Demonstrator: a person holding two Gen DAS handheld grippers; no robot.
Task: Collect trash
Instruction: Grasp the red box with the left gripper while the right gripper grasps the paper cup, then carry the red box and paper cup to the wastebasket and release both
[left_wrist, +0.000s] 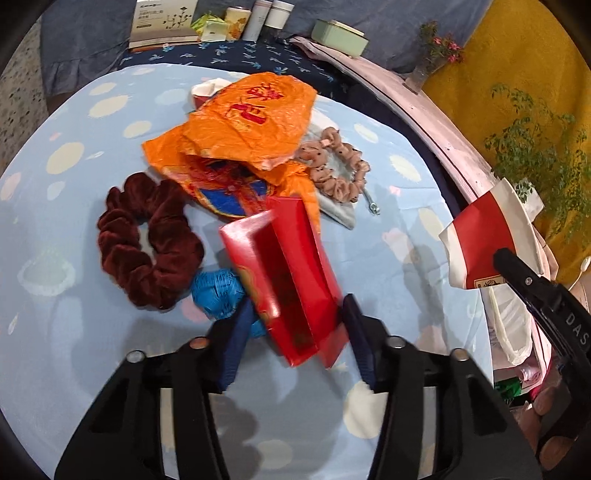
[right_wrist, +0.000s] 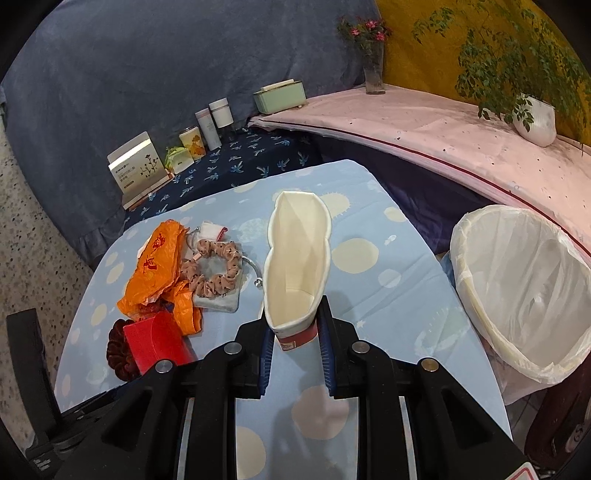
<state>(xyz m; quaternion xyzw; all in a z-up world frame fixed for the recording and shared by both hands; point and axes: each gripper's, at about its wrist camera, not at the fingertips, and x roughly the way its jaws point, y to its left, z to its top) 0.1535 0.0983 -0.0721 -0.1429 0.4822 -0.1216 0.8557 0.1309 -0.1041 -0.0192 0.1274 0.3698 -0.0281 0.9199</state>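
so our right tool (right_wrist: 295, 341) pinches the crushed cup (right_wrist: 297, 266), bin (right_wrist: 524, 291) off its right, nothing binned; left tool (left_wrist: 295, 332) spread around the red box (left_wrist: 291, 280).

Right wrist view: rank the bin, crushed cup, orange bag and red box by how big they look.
1. bin, largest.
2. crushed cup, held in the right gripper, so nearness inflates it.
3. orange bag.
4. red box, smallest, though partly cut off by the gripper body.
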